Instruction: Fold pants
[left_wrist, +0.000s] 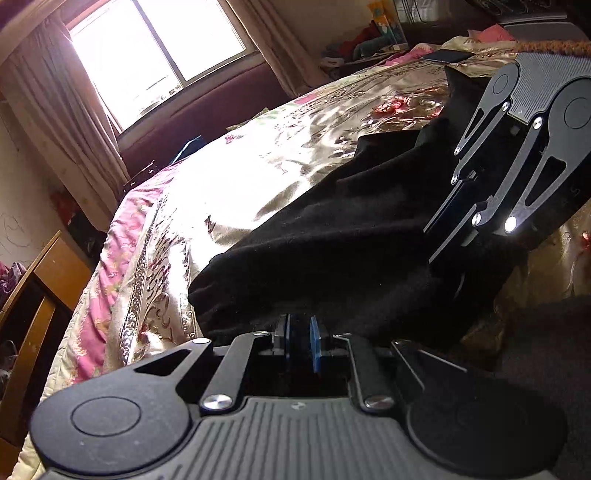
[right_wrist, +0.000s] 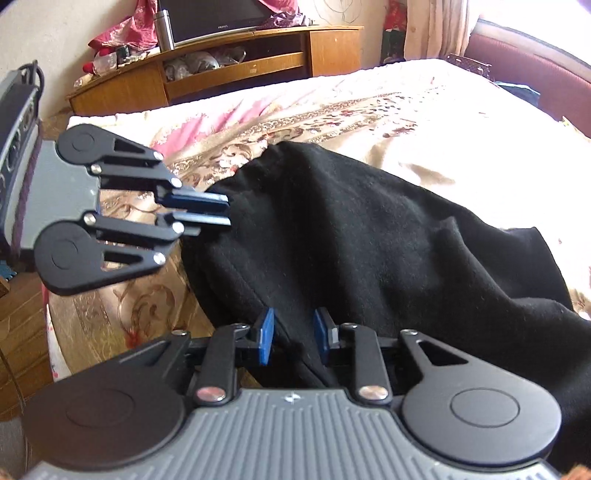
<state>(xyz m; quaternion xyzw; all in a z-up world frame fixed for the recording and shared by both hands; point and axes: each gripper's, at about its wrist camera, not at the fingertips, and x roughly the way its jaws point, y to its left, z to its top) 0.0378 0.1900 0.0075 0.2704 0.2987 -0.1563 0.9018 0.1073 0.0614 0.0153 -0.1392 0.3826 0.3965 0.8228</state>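
Black pants (left_wrist: 332, 236) lie bunched on a floral bedspread (left_wrist: 258, 155); they also fill the right wrist view (right_wrist: 369, 236). My left gripper (left_wrist: 300, 332) has its blue pads nearly together on the near edge of the pants. In the right wrist view the left gripper (right_wrist: 225, 210) shows at the left, fingers close together at the pants' edge. My right gripper (right_wrist: 293, 332) has its blue pads apart with a fold of the pants between them. In the left wrist view the right gripper's fingertips are hidden in the cloth.
The bedspread (right_wrist: 424, 110) spreads beyond the pants. A wooden TV cabinet (right_wrist: 229, 62) stands past the foot of the bed. A window with curtains (left_wrist: 155, 55) and a dark red bench lie beyond the bed. A phone (left_wrist: 447, 55) lies far back.
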